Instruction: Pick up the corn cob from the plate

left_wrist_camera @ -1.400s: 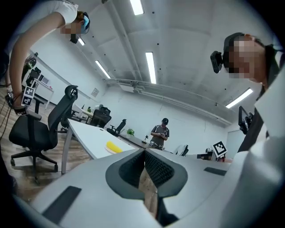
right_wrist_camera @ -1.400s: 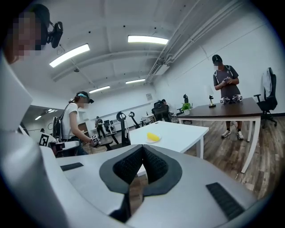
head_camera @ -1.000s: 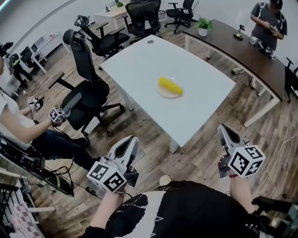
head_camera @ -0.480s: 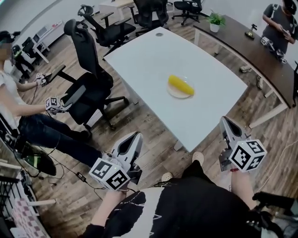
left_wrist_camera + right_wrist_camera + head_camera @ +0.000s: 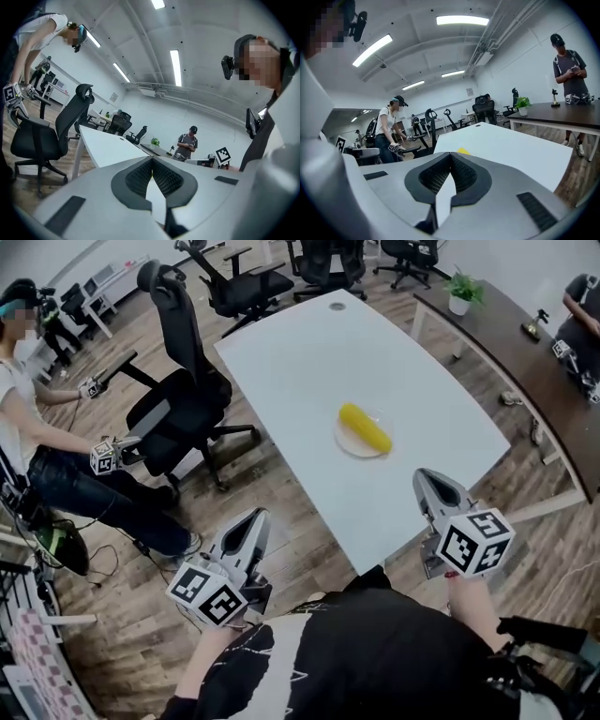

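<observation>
Nearest, the left hand-held gripper [image 5: 255,521] and right hand-held gripper [image 5: 427,479] hover clenched and empty by the counter's [image 5: 309,362] near end. At the right one's eleven o'clock, the corn cob [image 5: 365,427] lies on its plate [image 5: 349,443]. It is probably light, stiff and roll-prone, so grip it across mid-length.

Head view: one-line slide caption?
Left claw and right claw, shut and empty, short of the corn cob lying on a plate on the white table.

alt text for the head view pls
A yellow corn cob lies on a small plate on a white table, untouched. The person's left gripper and right gripper, both shut and empty, point toward it from the near side.
</observation>
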### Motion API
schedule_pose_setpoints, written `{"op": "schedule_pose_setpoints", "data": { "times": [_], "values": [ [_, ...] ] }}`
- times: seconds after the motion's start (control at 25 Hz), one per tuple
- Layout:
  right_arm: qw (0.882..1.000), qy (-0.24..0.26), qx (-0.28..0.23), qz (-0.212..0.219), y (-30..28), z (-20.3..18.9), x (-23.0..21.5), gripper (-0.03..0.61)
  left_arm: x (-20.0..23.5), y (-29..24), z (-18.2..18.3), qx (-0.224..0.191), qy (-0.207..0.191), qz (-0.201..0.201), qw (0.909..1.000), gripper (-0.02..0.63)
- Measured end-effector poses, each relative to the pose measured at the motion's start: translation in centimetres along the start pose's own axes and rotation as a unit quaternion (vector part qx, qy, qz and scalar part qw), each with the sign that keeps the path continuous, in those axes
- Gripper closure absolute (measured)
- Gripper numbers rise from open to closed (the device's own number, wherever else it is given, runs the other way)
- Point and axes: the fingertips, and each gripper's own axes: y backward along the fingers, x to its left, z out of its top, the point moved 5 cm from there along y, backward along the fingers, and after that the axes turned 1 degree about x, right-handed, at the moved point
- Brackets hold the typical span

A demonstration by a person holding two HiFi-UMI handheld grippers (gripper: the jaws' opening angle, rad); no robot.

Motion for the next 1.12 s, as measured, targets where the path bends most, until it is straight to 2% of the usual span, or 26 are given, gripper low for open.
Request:
{"op": "schedule_pose_setpoints", "data": {
  "times": [0.32,0.6,0.72,0.96,1.12],
  "values": [
    [0.992,0.032,0.080,0.094,-7.2,1.3,-5.1,0.565,-0.9,-5.9,-0.9,-0.020,0.023,0.076,0.9966,0.601],
    [0.979,0.043,0.127,0.152,-13.6,2.0,-9.6,0.565,-1.8,-8.8,-2.6,-0.036,0.051,0.156,0.9858,0.601],
    [0.972,0.045,0.144,0.180,-16.3,2.3,-10.5,0.565,-2.1,-9.7,-2.8,-0.040,0.056,0.193,0.9787,0.601],
    [0.960,0.034,0.164,0.222,-20.4,1.9,-10.8,0.565,-3.1,-10.6,-3.8,-0.025,0.068,0.238,0.9685,0.601],
    [0.958,0.034,0.165,0.234,-21.7,1.5,-10.1,0.565,-2.9,-10.6,-4.3,-0.023,0.075,0.249,0.9654,0.601]
  ]
}}
